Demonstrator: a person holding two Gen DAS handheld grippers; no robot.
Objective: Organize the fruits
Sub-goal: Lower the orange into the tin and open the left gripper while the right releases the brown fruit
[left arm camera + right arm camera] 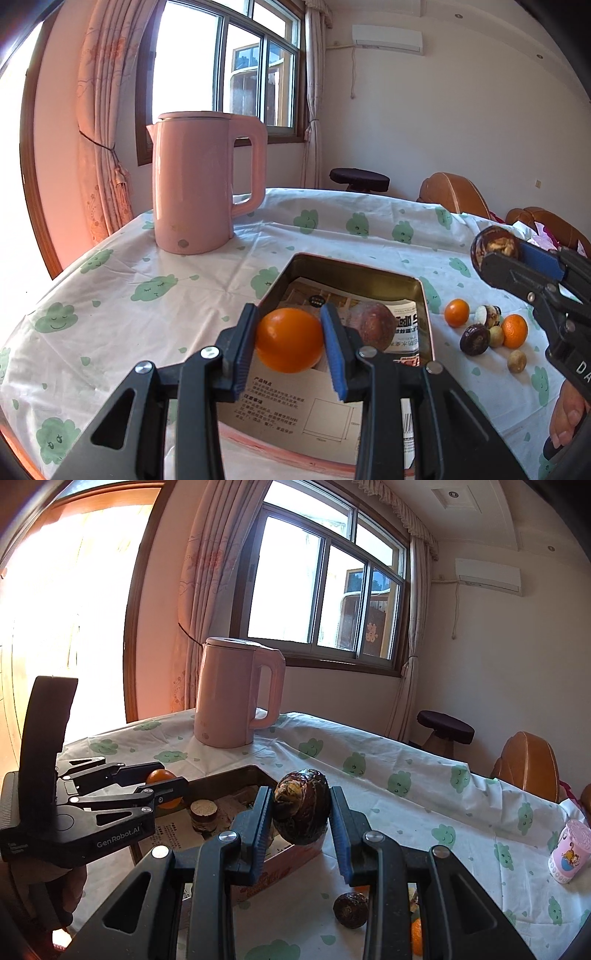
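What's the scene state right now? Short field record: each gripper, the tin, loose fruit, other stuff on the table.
left gripper: shut on orange, over the tin
right gripper: shut on dark brown fruit, near the tin's edge
tin: open, paper-lined, one brownish fruit inside
loose fruit: two small oranges and several dark pieces on the tablecloth
other: pink kettle, pink cup

Light source: strong daylight through the large brown-framed sliding window [236,70], at 12 o'clock in both views.
Glare: panes blown white; orange-pink flare at 9 o'clock; the sunlit wooden doorway [70,602] is washed out.
Shadows: soft, short, on the white tablecloth with green cloud print [369,243].
Distortion: fisheye bending, black vignette at the corners.
Focus: sharp centre, softer rims.
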